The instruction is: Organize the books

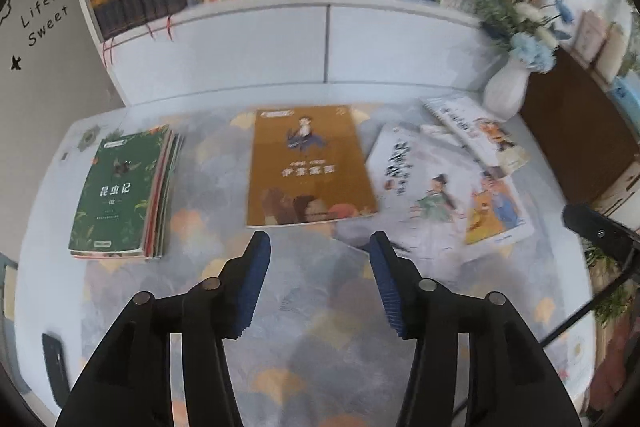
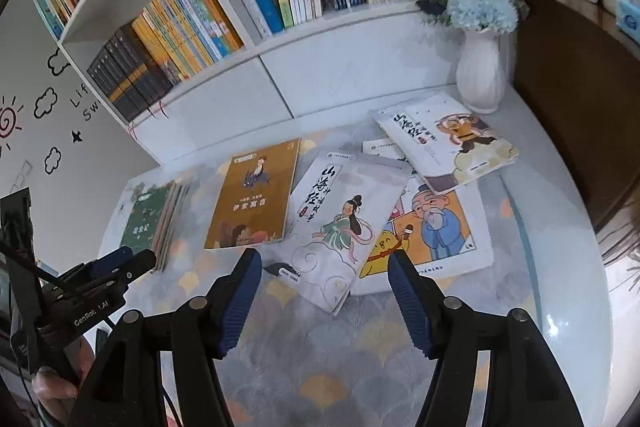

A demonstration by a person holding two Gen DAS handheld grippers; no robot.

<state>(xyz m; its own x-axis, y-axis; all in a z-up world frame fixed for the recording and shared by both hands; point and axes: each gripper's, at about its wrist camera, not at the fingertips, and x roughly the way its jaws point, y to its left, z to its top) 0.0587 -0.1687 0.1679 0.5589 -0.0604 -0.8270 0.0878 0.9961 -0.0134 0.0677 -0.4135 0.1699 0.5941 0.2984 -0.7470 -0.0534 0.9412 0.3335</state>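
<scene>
Books, loose, several, flat on a pale table (image 1: 552,267) covered with a grey scale-patterned mat. Item one: ochre-brown paperback (image 1: 308,167) with a rider figure on its cover, centre of the left wrist view, its lower edge just above the tips of the left gripper (image 1: 320,243); jaws apart, nothing between the blue ribbed pads. Item two: white paperback with a green-robed figure (image 2: 340,223), centre of the right wrist view, its lower corner reaching down between the tips of the right gripper (image 2: 324,263); jaws apart, pads pressing on nothing. Item three: white-bordered book with a bearded blue-robed cartoon man (image 2: 436,227), right of item two and partly under it. Item four: white book with a monkey figure (image 2: 448,139), upper right, overlapping item three. Item five: stack of thin books topped by a dark green cover (image 1: 116,195), left of frame, well apart from the others. Surroundings: white bookshelf (image 1: 256,7) full of upright volumes across the top; white ribbed vase of blue and white flowers (image 1: 508,87) at upper right, near item four; dark phone-like slab (image 1: 56,359) at lower left.
</scene>
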